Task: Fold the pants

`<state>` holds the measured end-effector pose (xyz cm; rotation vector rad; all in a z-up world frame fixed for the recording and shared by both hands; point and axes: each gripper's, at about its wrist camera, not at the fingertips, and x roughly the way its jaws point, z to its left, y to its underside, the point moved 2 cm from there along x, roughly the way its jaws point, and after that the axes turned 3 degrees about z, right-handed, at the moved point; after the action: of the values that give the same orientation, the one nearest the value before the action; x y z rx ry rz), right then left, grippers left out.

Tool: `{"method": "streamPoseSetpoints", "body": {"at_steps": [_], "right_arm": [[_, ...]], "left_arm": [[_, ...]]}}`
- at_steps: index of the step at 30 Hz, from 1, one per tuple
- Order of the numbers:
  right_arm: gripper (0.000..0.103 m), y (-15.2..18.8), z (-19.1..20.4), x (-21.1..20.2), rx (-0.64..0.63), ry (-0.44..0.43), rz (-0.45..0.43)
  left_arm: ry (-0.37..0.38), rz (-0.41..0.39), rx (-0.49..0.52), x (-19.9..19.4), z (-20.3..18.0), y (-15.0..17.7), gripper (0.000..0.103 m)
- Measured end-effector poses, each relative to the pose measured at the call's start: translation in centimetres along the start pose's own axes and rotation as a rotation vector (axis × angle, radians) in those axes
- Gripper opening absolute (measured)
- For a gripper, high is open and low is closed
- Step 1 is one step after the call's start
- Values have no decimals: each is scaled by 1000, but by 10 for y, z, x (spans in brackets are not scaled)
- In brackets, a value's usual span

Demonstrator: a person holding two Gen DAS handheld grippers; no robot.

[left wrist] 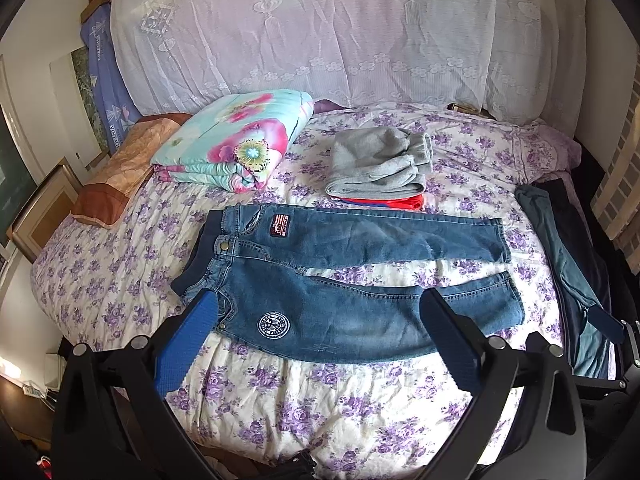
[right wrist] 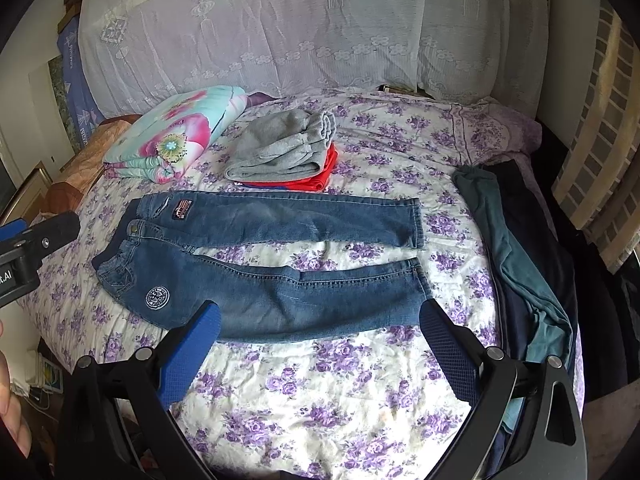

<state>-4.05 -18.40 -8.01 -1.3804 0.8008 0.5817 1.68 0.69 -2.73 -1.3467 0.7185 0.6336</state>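
A pair of small blue jeans [left wrist: 344,276] lies flat on the flowered bedsheet [left wrist: 320,396], waist to the left, both legs spread out to the right. It also shows in the right wrist view [right wrist: 272,264]. My left gripper [left wrist: 320,312] is open and empty, above the near edge of the jeans by the waist and near leg. My right gripper [right wrist: 320,320] is open and empty, above the near leg's lower edge. The right gripper also shows at the right edge of the left wrist view [left wrist: 616,328]. The left gripper shows at the left edge of the right wrist view [right wrist: 36,236].
A folded grey garment [left wrist: 380,164] lies on folded red clothes [left wrist: 400,202] behind the jeans. A folded floral quilt [left wrist: 236,140] and an orange pillow [left wrist: 124,168] lie at the back left. Teal and dark clothes [left wrist: 568,264] lie at the bed's right edge. A lace-covered headboard [left wrist: 320,28] stands behind.
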Motion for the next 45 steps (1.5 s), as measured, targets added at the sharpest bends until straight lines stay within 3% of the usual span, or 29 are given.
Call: {"method": "streamPoseSetpoints", "body": {"at_steps": [45], "right_arm": [[100, -5, 4, 6, -5, -5, 11]], "left_arm": [[-1, 14, -7, 7, 6, 1, 98]]}}
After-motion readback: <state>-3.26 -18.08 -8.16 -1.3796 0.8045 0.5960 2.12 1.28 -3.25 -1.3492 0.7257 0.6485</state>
